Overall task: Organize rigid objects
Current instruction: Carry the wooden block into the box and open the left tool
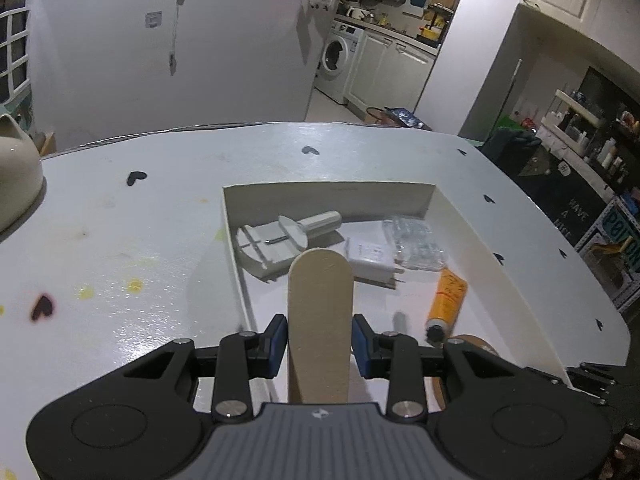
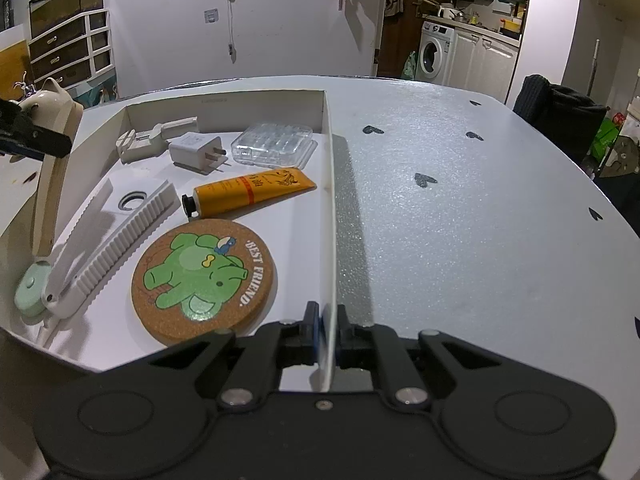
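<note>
Counts, both views:
- 1 white box (image 2: 329, 184)
- 1 orange tube (image 2: 250, 192)
- 1 cork coaster (image 2: 204, 278) w/ green elephant
- 1 white plug adapter (image 2: 196, 151)
- 1 clear plastic case (image 2: 274, 145)
- 1 white watch-link tool (image 1: 280, 236)
- 1 white ribbed clip (image 2: 120, 244)
- 1 mint-green round item (image 2: 30, 294)
- 1 flat wooden stick (image 1: 320, 320)
- 1 cat-shaped ceramic pot (image 2: 52, 100)
- 2 grippers: left gripper (image 1: 320, 344), right gripper (image 2: 329, 328)

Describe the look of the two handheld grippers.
Both the left gripper and the right gripper are matte black with hinged link bars, silver pivot screws, round discs on the outer sides and blue finger pads. The left one shows a ribbed grey centre plate.
</note>
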